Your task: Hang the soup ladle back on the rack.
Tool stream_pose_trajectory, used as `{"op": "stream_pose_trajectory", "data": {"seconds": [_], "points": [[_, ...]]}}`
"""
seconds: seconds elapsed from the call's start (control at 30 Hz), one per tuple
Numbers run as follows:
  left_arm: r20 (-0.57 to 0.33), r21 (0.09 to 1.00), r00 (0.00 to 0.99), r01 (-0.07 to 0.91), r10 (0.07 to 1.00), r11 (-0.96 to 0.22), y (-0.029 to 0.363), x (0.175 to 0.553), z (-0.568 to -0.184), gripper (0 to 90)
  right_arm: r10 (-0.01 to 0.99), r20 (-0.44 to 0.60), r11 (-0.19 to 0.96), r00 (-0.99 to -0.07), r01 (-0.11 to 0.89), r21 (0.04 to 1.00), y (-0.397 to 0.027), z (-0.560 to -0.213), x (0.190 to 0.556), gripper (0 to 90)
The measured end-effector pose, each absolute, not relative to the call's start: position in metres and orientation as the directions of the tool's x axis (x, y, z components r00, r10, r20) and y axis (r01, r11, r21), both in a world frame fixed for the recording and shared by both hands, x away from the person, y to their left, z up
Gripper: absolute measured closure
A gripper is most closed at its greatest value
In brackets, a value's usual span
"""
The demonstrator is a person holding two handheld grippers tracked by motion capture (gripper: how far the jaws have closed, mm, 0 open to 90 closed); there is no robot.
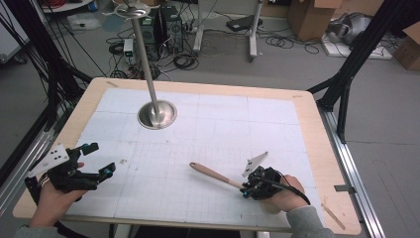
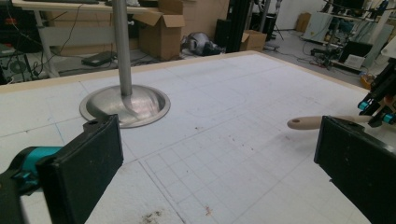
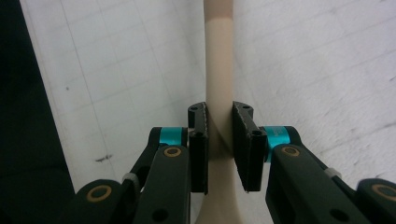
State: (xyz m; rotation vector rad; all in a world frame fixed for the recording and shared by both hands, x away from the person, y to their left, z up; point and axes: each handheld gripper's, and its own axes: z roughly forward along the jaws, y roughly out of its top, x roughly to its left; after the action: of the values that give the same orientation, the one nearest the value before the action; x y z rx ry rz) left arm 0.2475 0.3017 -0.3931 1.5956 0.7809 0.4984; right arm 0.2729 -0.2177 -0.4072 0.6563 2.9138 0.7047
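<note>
The right gripper (image 3: 219,140) clamps the wooden handle (image 3: 218,70) between closed jaws, while the left gripper (image 1: 94,159) stands wide open, empty.

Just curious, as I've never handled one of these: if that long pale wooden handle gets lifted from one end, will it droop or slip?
The pale wooden handle looks rigid and straight, so it probably won't droop. Its smooth, rounded shaft might twist or slide a little between the flat pads of the right gripper, which is clamped near one end. Being slim, it is likely light, and would probably roll if pushed sideways on the white gridded table.
</note>
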Motion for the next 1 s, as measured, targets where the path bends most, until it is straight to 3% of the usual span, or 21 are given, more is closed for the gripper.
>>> {"op": "stream_pose_trajectory", "data": {"seconds": [0.67,1.0], "points": [[-0.104,0.979,0.670,0.198,0.735,-0.042,0.308,0.239,-0.392,1.7,0.441,0.024,0.702,-0.897,0.362,0.614,-0.208,-0.374,0.295,77.4],[-0.104,0.979,0.663,0.200,0.741,-0.041,0.311,0.236,-0.392,1.8,0.468,0.026,0.660,-0.883,0.369,0.654,-0.201,-0.338,0.313,77.4]]}}
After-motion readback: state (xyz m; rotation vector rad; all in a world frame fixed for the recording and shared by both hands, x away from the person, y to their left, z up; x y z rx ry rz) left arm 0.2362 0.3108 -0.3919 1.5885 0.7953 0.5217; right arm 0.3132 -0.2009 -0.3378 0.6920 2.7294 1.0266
